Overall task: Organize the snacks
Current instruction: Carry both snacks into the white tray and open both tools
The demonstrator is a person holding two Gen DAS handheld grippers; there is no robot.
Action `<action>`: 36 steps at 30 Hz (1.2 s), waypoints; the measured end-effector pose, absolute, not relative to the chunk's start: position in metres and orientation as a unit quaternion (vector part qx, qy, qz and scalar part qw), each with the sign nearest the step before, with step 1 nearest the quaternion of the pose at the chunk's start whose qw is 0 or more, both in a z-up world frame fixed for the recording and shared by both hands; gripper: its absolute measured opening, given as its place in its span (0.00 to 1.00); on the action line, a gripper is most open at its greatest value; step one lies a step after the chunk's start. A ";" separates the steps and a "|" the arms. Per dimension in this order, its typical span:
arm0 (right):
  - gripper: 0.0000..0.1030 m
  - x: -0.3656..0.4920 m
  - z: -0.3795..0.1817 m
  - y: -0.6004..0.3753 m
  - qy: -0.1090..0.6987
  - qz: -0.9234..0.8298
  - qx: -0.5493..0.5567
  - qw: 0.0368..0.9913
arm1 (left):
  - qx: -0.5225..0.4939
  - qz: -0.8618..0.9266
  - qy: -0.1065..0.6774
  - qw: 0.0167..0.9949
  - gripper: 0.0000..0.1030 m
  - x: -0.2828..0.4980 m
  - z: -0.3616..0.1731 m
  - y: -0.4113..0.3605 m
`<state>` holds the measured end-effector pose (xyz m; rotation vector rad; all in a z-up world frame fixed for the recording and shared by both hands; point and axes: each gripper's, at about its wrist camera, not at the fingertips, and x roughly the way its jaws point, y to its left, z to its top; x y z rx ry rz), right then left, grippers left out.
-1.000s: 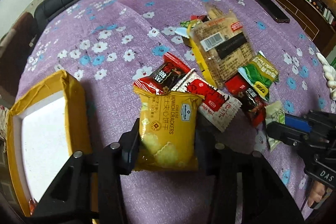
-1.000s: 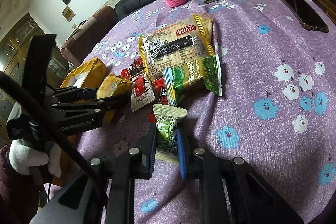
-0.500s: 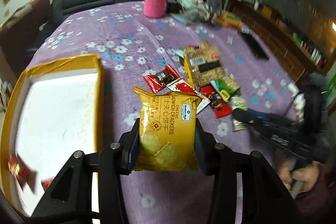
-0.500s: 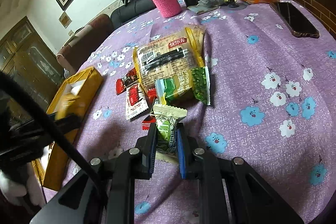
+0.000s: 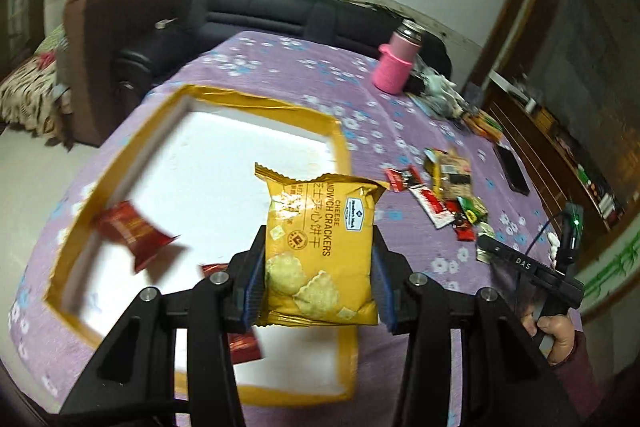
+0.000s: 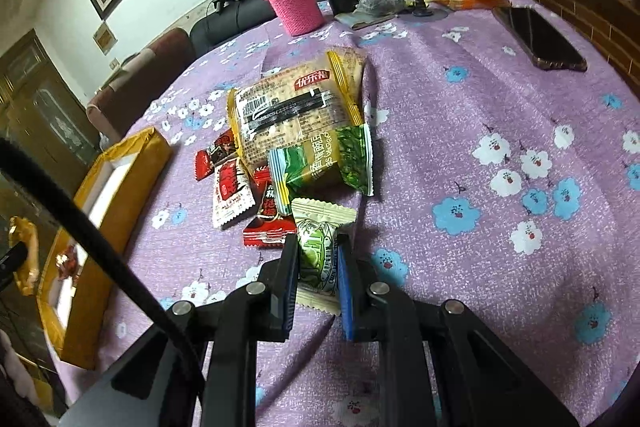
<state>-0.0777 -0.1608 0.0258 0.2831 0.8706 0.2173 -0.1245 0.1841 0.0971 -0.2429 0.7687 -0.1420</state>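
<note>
Left wrist view: covers the box and the held packet; right wrist view covers the pile.
Desk (image 6: 500, 115): purple flowered cloth; box at the person's left edge, snack pile mid-desk.
Box (image 5: 340, 163): yellow-rimmed, white inside, open top, directly under and ahead of left gripper. Two red packets (image 5: 134, 233) already lie in it, blurred.
Snack pile (image 6: 288, 119): big cracker pack, green bag, small red sachets, overlapping, just ahead of right gripper.
Cracker packet (image 5: 320, 243): yellow cheese sandwich crackers, long axis running away from the camera along the fingers, sealed top edge far end. Hangs over the box's near-right part, clear of the floor of it as far as can be judged.
Left gripper (image 5: 318, 283): fingers clenched on the packet's two long sides, low on the pack. Pose: tilted down toward the box.
Key relation: packet sits above the box opening, so the drop looks like a plain release, prob. no more travel needed.
Green sachet (image 6: 318, 247): small, pale w/ green print, long axis along the fingers, top end poking out toward the pile.
Right gripper (image 6: 318, 263): fingers pinched on the sachet's sides, low over the desk. Whether it's lifted off the cloth: can't tell. Box well apart to its left, so left gripper is the nearer one.
</note>
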 end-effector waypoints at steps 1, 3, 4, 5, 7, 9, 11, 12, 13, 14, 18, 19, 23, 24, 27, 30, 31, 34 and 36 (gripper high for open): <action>0.16 -0.079 0.027 -0.160 0.418 0.102 0.132 0.893 | -0.121 -0.062 0.372 0.918 0.46 -0.128 0.096 0.191; 0.16 -0.080 0.029 -0.159 0.415 0.098 0.129 0.895 | -0.123 -0.049 0.370 0.920 0.46 -0.133 0.094 0.201; 0.16 -0.081 0.032 -0.158 0.413 0.097 0.129 0.896 | -0.125 -0.044 0.369 0.920 0.46 -0.136 0.093 0.208; 0.16 -0.084 0.036 -0.156 0.410 0.099 0.130 0.897 | -0.128 -0.041 0.369 0.920 0.46 -0.138 0.091 0.213; 0.16 -0.089 0.044 -0.151 0.405 0.107 0.132 0.898 | -0.138 -0.031 0.368 0.919 0.46 -0.143 0.088 0.225; 0.16 -0.095 0.054 -0.140 0.400 0.123 0.129 0.899 | -0.148 -0.023 0.369 0.917 0.46 -0.144 0.083 0.234; 0.16 -0.098 0.066 -0.122 0.396 0.144 0.116 0.899 | -0.159 -0.015 0.370 0.915 0.46 -0.145 0.078 0.244; 0.16 -0.100 0.072 -0.111 0.394 0.156 0.108 0.899 | -0.162 -0.011 0.371 0.914 0.46 -0.145 0.075 0.248; 0.16 -0.101 0.078 -0.099 0.393 0.169 0.100 0.898 | -0.163 -0.008 0.372 0.914 0.46 -0.146 0.074 0.250; 0.16 -0.102 0.081 -0.090 0.392 0.179 0.094 0.897 | -0.163 -0.002 0.373 0.914 0.46 -0.146 0.072 0.253; 0.15 -0.102 0.090 -0.044 0.397 0.230 0.071 0.886 | -0.157 0.013 0.377 0.913 0.46 -0.147 0.066 0.263; 0.15 -0.103 0.091 -0.033 0.400 0.241 0.067 0.882 | -0.155 0.018 0.377 0.913 0.46 -0.146 0.065 0.266; 0.15 -0.105 0.089 0.009 0.410 0.283 0.050 0.865 | -0.139 0.037 0.383 0.913 0.46 -0.142 0.060 0.274; 0.15 -0.106 0.088 0.020 0.414 0.292 0.044 0.861 | -0.139 0.038 0.384 0.912 0.46 -0.141 0.059 0.276; 0.15 -0.106 0.084 0.048 0.422 0.313 0.025 0.851 | -0.142 0.034 0.392 0.908 0.46 -0.137 0.052 0.280; 0.15 -0.107 0.080 0.072 0.427 0.324 0.001 0.844 | -0.140 0.031 0.400 0.905 0.46 -0.133 0.048 0.281; 0.15 -0.107 0.078 0.078 0.429 0.326 -0.006 0.842 | -0.140 0.030 0.404 0.904 0.46 -0.131 0.045 0.282; 0.15 -0.106 0.070 0.097 0.438 0.330 -0.023 0.836 | -0.143 0.029 0.409 0.901 0.46 -0.129 0.042 0.282; 0.15 -0.104 0.064 0.107 0.444 0.333 -0.029 0.831 | -0.142 0.028 0.409 0.901 0.46 -0.130 0.042 0.282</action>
